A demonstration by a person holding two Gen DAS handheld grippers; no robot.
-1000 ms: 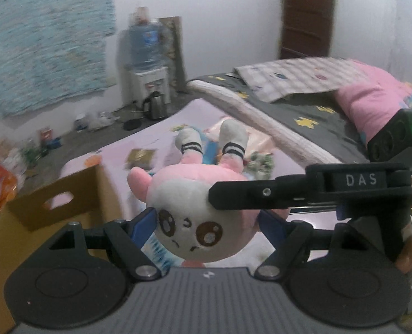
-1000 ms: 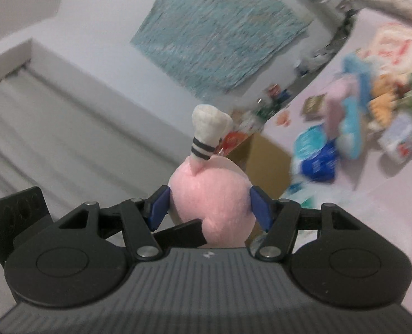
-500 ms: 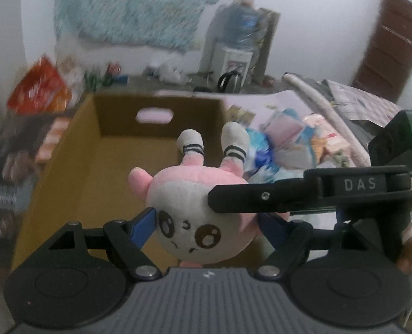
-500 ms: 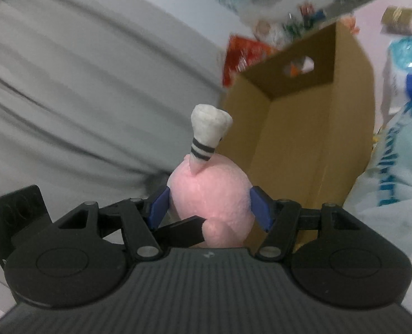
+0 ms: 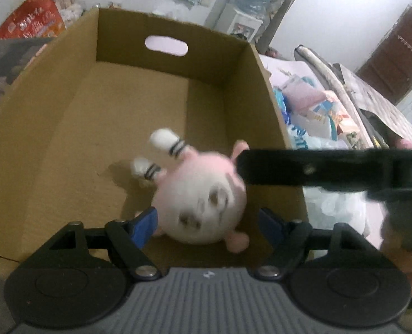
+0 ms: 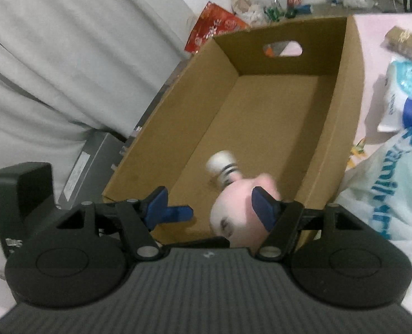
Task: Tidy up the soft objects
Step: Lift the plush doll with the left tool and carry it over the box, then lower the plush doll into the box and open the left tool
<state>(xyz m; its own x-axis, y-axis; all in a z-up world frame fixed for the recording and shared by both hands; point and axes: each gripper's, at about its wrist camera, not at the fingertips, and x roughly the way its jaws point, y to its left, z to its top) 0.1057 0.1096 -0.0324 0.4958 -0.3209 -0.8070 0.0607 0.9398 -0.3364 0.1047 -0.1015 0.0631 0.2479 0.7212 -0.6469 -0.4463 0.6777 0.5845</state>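
Observation:
A round pink-and-white plush toy (image 5: 200, 200) with striped feet shows blurred and tilted, low inside the open cardboard box (image 5: 172, 66). My left gripper (image 5: 207, 222) stands open above the box's near end; its left pad is next to the plush and its right pad is clear of it. One finger (image 5: 317, 169) of the right gripper crosses the right side of the left wrist view. In the right wrist view the plush (image 6: 233, 208) sits by the right pad, far from the left pad. My right gripper (image 6: 208, 206) is open over the box (image 6: 289, 64).
To the right of the box, packets and a white-blue plastic bag (image 6: 401, 97) lie on a pink sheet. A red snack bag (image 5: 30, 19) and a water dispenser (image 5: 247, 14) stand behind the box. Grey curtains (image 6: 53, 55) hang to its left.
Both grippers swung from the bed to above the box and dipped toward it. The plush, earlier snug between the pads, has turned and dropped lower into the box.

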